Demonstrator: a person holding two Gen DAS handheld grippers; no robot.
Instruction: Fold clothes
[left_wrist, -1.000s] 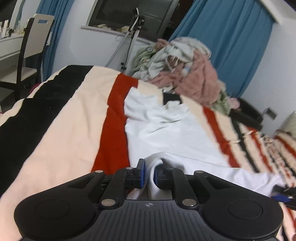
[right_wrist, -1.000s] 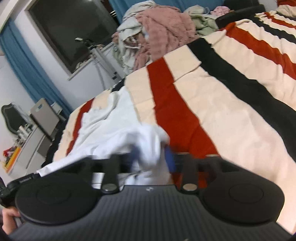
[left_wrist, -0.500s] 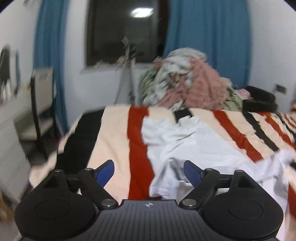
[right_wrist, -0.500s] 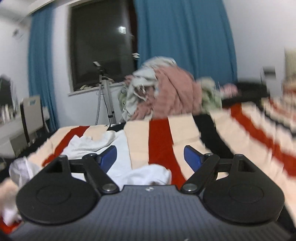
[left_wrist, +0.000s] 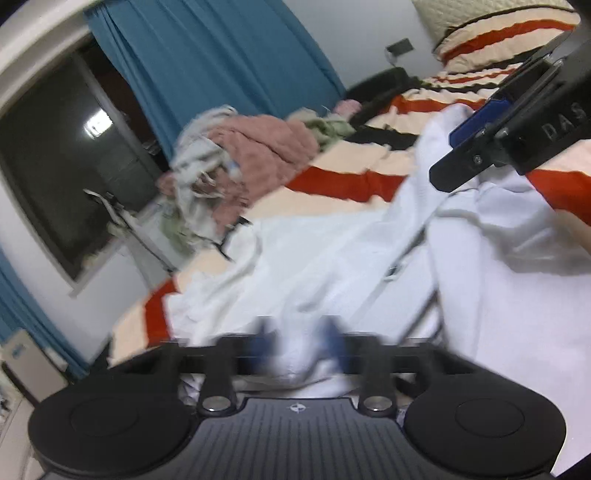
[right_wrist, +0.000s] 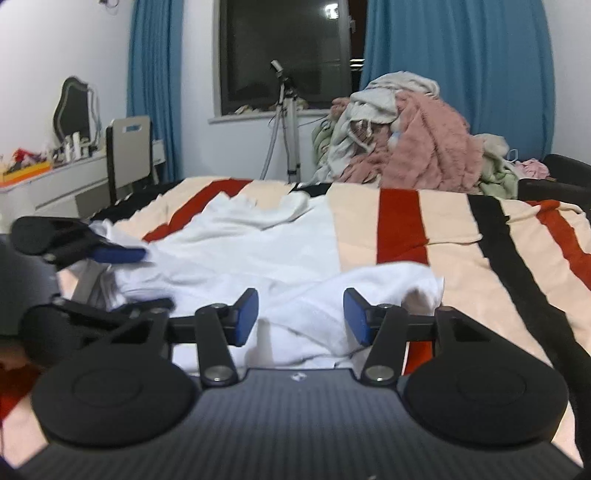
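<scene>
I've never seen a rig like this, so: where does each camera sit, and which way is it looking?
Left wrist: on the left gripper, tilted, jaws closing on the white garment; the right gripper shows.
Right wrist: on the right gripper, jaws closing around the garment, facing the window; the left gripper shows.
Shared: striped bed cover, clothes pile.

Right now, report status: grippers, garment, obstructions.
Left gripper closing on white garment. Right gripper closing, garment fold between, pads clear. Laundry pile far end, not obstructing.

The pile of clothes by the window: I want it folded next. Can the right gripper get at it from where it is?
Probably not yet. The pile of clothes sits beyond the far edge of the bed, and the right gripper, jaws closing around the white garment, is at the near edge.
</scene>
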